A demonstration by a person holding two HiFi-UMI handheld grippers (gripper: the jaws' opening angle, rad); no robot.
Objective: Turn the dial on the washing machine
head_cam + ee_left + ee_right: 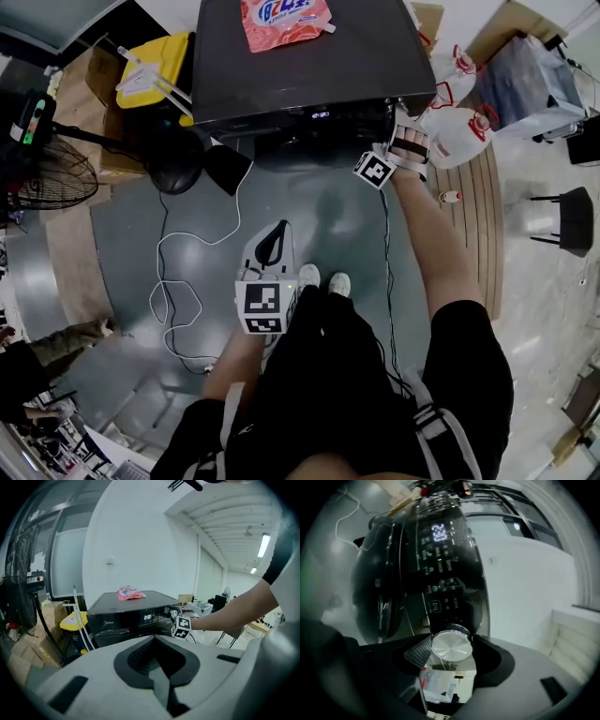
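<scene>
Shiny round silver dial (451, 645) on blk washer (440, 559), in right gripper (449, 656) fingers; left gripper (157, 667) fingers together.

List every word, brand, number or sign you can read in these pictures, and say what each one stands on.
"2:30": on the lit display on the washing machine front.
"Midea": the brand mark on the machine's front, left of the display.
Pink bag on the machine's top: blue print, too blurred to read.
Panel labels near the dial: too small and blurred to read.
</scene>
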